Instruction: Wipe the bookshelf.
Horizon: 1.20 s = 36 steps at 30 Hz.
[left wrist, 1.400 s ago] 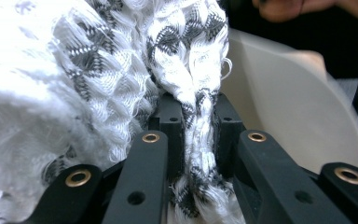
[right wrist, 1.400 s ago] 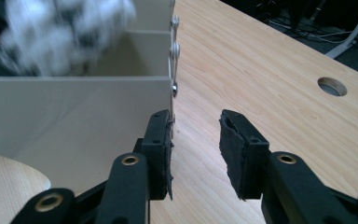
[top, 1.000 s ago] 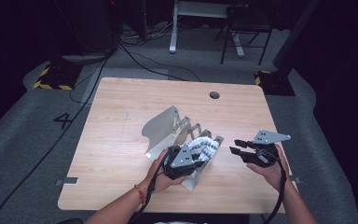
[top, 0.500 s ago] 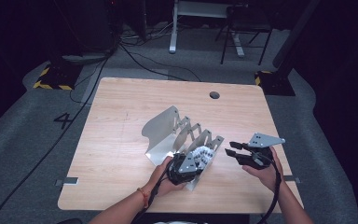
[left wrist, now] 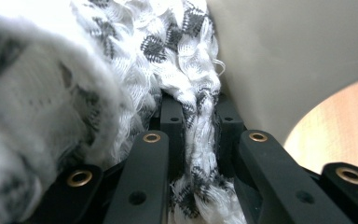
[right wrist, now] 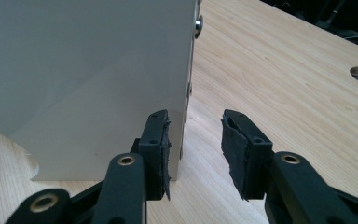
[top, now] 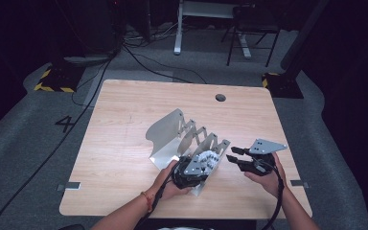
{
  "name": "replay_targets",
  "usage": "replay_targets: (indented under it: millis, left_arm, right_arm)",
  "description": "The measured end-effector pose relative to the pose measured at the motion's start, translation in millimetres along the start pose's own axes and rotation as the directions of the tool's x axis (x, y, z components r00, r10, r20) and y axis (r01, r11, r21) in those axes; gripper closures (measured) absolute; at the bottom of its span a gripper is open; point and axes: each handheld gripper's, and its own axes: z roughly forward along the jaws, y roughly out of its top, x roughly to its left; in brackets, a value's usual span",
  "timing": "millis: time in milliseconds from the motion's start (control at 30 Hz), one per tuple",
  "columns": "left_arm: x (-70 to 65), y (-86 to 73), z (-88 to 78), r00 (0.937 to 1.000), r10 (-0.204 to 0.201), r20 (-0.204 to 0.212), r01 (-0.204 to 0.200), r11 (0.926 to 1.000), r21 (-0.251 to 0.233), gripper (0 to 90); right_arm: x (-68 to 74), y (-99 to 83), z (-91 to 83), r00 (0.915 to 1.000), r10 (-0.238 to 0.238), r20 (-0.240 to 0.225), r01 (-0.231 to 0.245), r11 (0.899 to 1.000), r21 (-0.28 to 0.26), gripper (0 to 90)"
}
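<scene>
The left claw (top: 206,163) is still gripping the black-and-white cloth (left wrist: 186,70) just beside the metal rack (top: 172,134), while the open, empty right claw (right wrist: 193,149) is now moving closer to the rack's end plate, likely to steady it.

A big dark number 4 (top: 65,123) is painted on the grey floor (top: 24,158), just left of the counter (top: 124,143). Yellow and black warning stripes (top: 52,88) mark a stand's foot on the floor farther back on the left, and more stripes (top: 265,82) show on the right. There are no words to read.
</scene>
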Motion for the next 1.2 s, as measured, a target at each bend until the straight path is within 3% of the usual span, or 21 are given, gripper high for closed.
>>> replay_targets:
  millis: [133,333,533,733,967,1100,1200]
  left_arm:
    - [-0.8,11.3,-12.8,0.9997,0.024,-0.007,-0.024,0.9986,-0.047,78.9]
    - [0.7,33.6,-26.0,0.9974,0.056,-0.045,-0.059,0.9942,-0.090,78.8]
    - [5.7,48.5,-28.9,0.9954,0.073,-0.062,-0.080,0.9909,-0.108,78.9]
    - [5.2,48.5,-21.9,0.9956,0.068,-0.065,-0.075,0.9911,-0.110,78.8]
    - [0.8,38.9,-17.2,0.9937,0.080,-0.078,-0.087,0.9925,-0.085,78.9]
    - [0.2,31.6,-13.0,0.9966,0.052,-0.064,-0.057,0.9956,-0.075,78.9]
    - [-0.6,23.1,-6.3,0.9978,0.038,-0.055,-0.040,0.9985,-0.036,78.9]
  right_arm:
    - [-2.2,5.7,-6.5,0.9998,0.002,0.021,-0.002,1.000,-0.024,65.3]
    - [-9.9,30.0,-29.4,0.9988,0.037,0.032,-0.032,0.991,-0.128,70.8]
    - [-5.9,53.0,-31.8,0.9997,0.009,0.025,-0.005,0.990,-0.144,74.6]
    - [-1.5,67.6,-19.7,0.9992,-0.033,0.022,0.034,0.997,-0.066,80.6]
    - [-3.5,73.3,-17.3,0.9996,-0.025,0.014,0.026,0.999,-0.036,80.1]
    - [-0.3,74.3,-16.0,0.9993,-0.036,0.008,0.036,0.999,-0.005,80.4]
    - [0.0,74.2,-11.3,0.9994,-0.033,-0.005,0.033,0.999,0.012,81.1]
